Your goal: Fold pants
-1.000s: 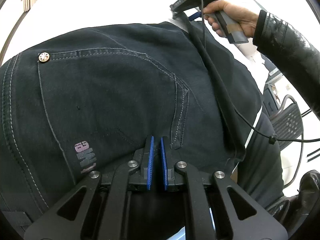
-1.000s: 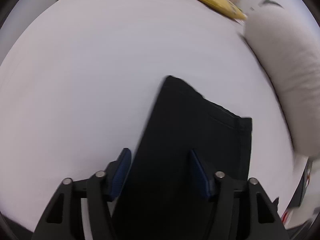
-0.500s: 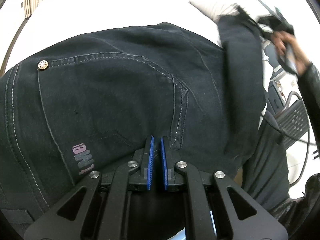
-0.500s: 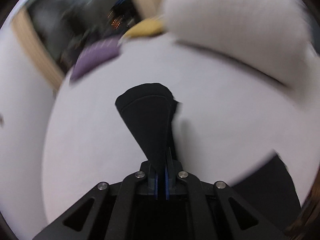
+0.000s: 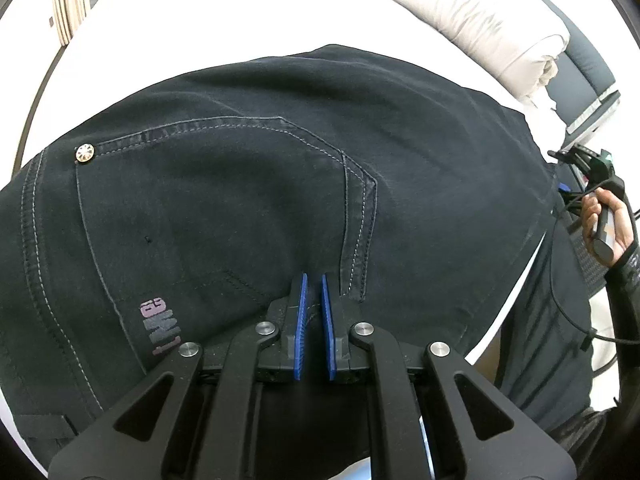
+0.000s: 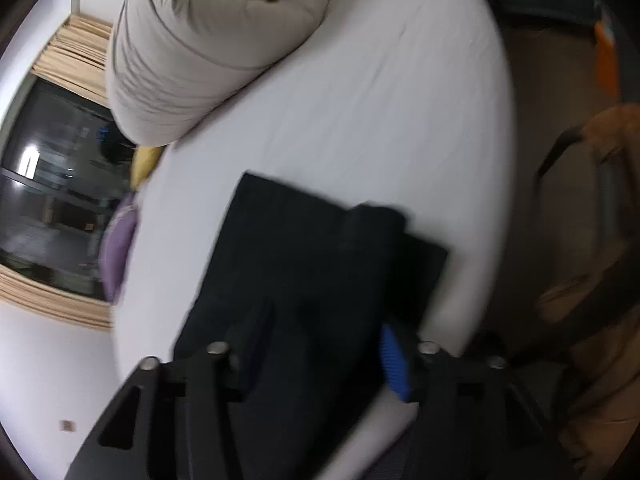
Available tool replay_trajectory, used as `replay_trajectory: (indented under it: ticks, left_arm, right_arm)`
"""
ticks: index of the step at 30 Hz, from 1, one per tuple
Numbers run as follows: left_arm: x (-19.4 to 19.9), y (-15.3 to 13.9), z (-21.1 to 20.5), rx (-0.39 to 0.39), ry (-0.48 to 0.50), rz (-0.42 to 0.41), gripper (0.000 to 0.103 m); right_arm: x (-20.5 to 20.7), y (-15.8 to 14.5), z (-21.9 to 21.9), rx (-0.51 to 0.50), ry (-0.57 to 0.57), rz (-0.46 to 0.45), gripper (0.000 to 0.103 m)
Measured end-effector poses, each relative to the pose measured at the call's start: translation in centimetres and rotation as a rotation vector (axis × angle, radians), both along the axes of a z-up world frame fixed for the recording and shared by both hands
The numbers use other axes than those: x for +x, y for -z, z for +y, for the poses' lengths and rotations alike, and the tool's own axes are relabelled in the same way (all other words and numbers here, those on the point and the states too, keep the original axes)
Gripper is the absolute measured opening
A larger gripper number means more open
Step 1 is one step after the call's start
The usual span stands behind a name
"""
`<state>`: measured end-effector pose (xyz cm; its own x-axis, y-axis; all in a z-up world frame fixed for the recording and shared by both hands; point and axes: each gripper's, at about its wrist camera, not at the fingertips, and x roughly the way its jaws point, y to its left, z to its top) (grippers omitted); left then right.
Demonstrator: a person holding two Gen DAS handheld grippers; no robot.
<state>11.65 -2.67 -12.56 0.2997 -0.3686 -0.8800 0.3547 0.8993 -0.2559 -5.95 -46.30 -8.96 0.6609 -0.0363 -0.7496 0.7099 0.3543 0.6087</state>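
Black jeans (image 5: 240, 200) lie spread on the white bed, back pocket and a metal rivet (image 5: 86, 153) facing up. My left gripper (image 5: 313, 284) is shut, its blue pads pinching the jeans at the near edge by the pocket seam. My right gripper (image 6: 316, 332) is open, its jaws wide apart over the folded black pant leg (image 6: 320, 248), which lies flat on the bed. The right gripper also shows at the far right of the left wrist view (image 5: 592, 168), held in a hand beyond the jeans' right edge.
A rolled beige duvet (image 6: 208, 40) lies on the white bed (image 6: 380, 100) beyond the pants; it also shows in the left wrist view (image 5: 480, 20). Purple (image 6: 118, 248) and yellow (image 6: 146, 164) cushions sit by a dark window. The bed edge and a brown object (image 6: 592, 240) lie right.
My right gripper shut on the pant leg, carried it over to the right side of the jeans, then opened and let it drop. My left gripper stayed shut in place.
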Motion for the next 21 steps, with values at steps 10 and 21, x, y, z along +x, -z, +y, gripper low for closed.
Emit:
replay_trajectory:
  ticks: [10, 21]
  left_arm:
    - [-0.4, -0.6, 0.0, 0.005, -0.017, -0.005, 0.008]
    - [-0.7, -0.5, 0.4, -0.008, -0.027, -0.013, 0.008]
  right_arm:
    - [-1.7, 1.8, -1.8, 0.004, 0.03, 0.026, 0.008]
    - [-1.4, -4.1, -0.7, -0.384, 0.033, 0.317, 0.02]
